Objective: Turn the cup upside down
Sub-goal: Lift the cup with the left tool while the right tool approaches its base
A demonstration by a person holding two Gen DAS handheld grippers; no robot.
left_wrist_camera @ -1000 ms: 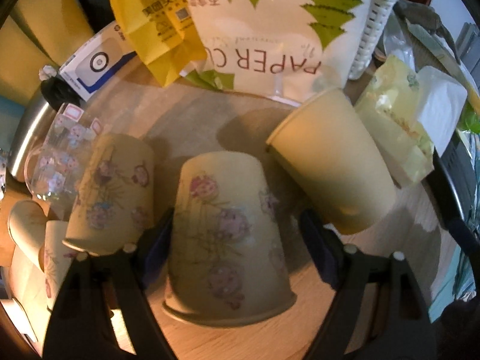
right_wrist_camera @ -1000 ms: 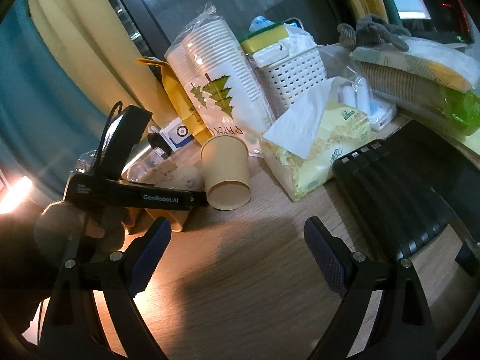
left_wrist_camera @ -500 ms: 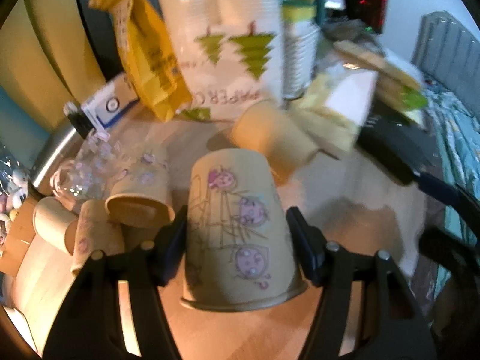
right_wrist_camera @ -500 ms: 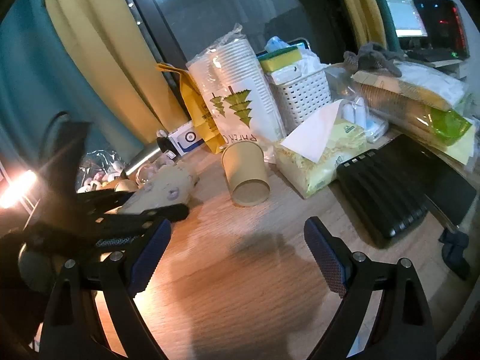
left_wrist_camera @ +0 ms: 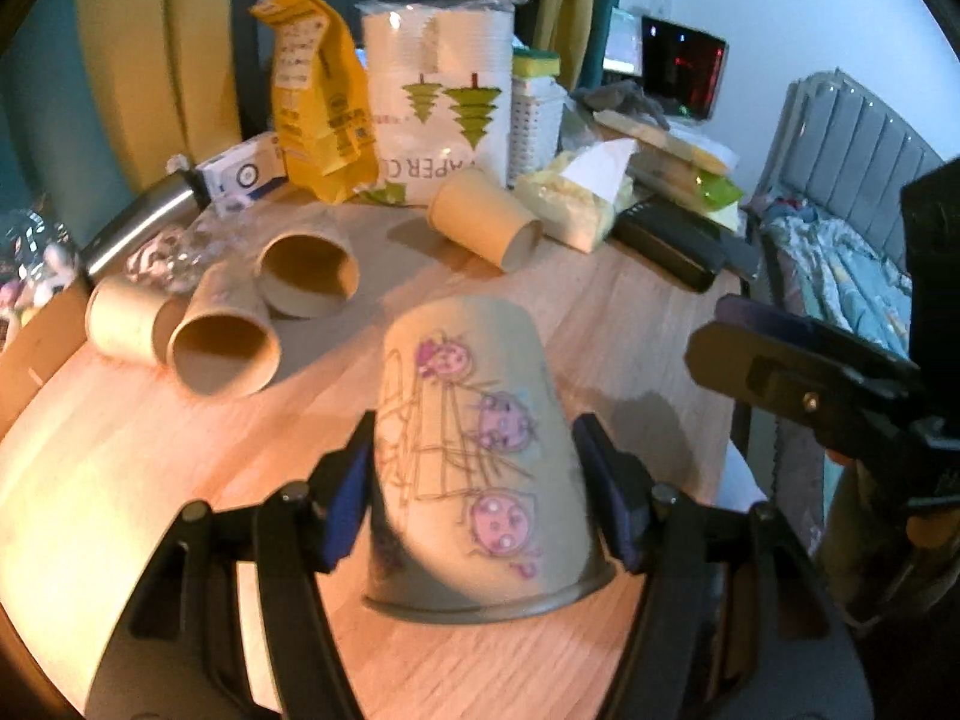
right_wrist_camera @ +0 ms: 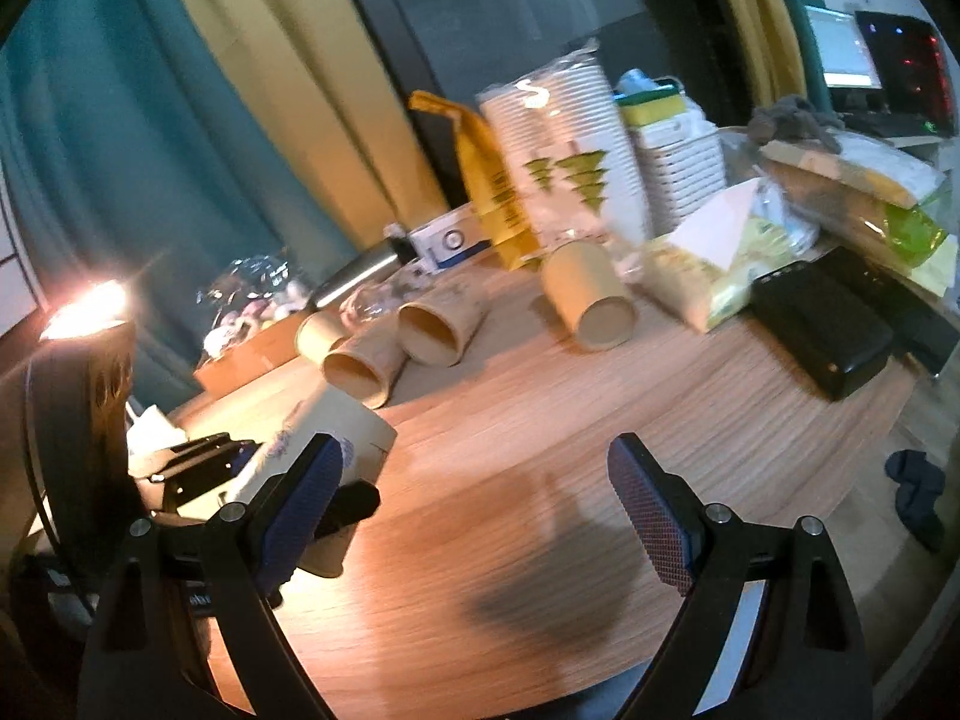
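My left gripper (left_wrist_camera: 474, 498) is shut on a paper cup (left_wrist_camera: 474, 450) with purple drawings, pads on both its sides. I hold it above the wooden table (left_wrist_camera: 120, 480), base pointing away, rim toward the camera. The same cup shows in the right wrist view (right_wrist_camera: 336, 438), in the left gripper at the left edge. My right gripper (right_wrist_camera: 474, 510) is open and empty over the table; it also shows in the left wrist view (left_wrist_camera: 810, 372) at the right.
Several plain paper cups lie on their sides: two (left_wrist_camera: 225, 348) (left_wrist_camera: 306, 276) at the left, one (left_wrist_camera: 486, 228) farther back. A paper-cup bag (left_wrist_camera: 438, 102), yellow bag (left_wrist_camera: 318, 102), tissue pack (left_wrist_camera: 576, 198), black case (left_wrist_camera: 666, 240) and steel flask (left_wrist_camera: 138, 222) crowd the back.
My left gripper closed on the drawn cup and lifted it away from the other cups toward the table's near side. My right gripper shifted a little and stayed open.
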